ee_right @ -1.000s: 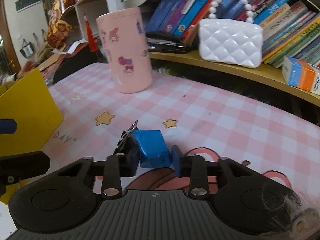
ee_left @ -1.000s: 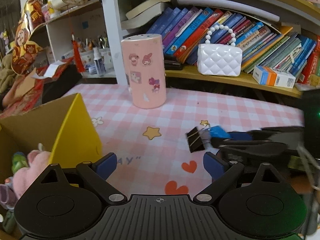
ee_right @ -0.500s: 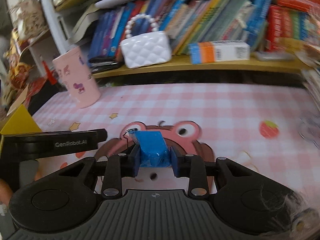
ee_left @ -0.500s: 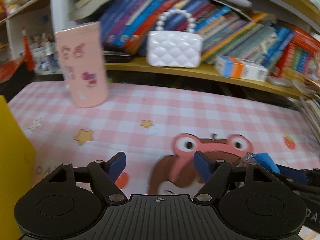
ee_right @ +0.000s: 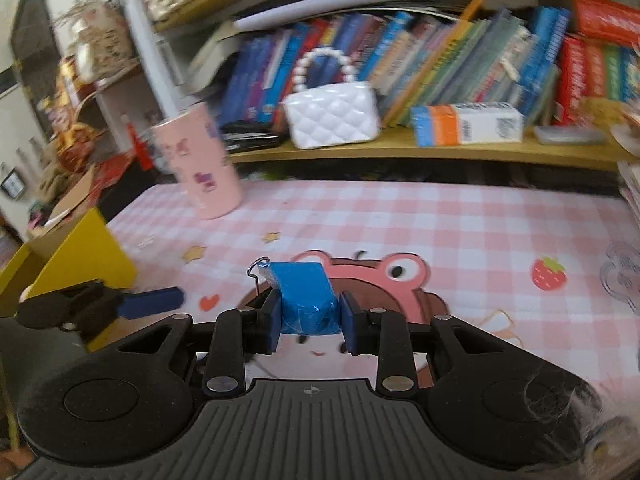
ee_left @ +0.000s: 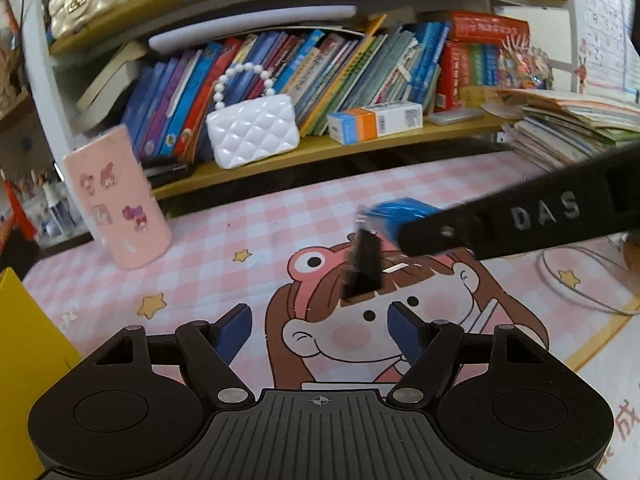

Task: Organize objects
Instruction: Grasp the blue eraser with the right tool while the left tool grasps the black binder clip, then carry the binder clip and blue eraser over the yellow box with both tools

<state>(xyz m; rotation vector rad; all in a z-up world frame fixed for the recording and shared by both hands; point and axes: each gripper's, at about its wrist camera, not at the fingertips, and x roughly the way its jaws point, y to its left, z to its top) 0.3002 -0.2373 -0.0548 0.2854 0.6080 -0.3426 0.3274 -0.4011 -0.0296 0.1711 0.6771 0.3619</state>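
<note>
My right gripper (ee_right: 308, 316) is shut on a blue block (ee_right: 307, 300) and holds it above the pink cartoon mat. A black binder clip (ee_left: 363, 267) hangs from the block; only its wire loop (ee_right: 258, 270) shows in the right wrist view. In the left wrist view the blue block (ee_left: 394, 216) sits at the tip of the right gripper's black finger (ee_left: 520, 220), above the mat. My left gripper (ee_left: 320, 326) is open and empty, low over the mat just below the clip.
A pink sticker-covered cylinder (ee_left: 118, 196) stands at the mat's back left. A yellow box (ee_right: 76, 256) is at the left edge. Behind, a shelf holds a white quilted purse (ee_left: 252, 130), books and an orange-white carton (ee_left: 374, 122). A book stack (ee_left: 576, 124) lies at right.
Both grippers have swung right, away from the yellow box, over the cartoon face. The right gripper has lifted the blue block with the clip hanging from it. The left stays open.
</note>
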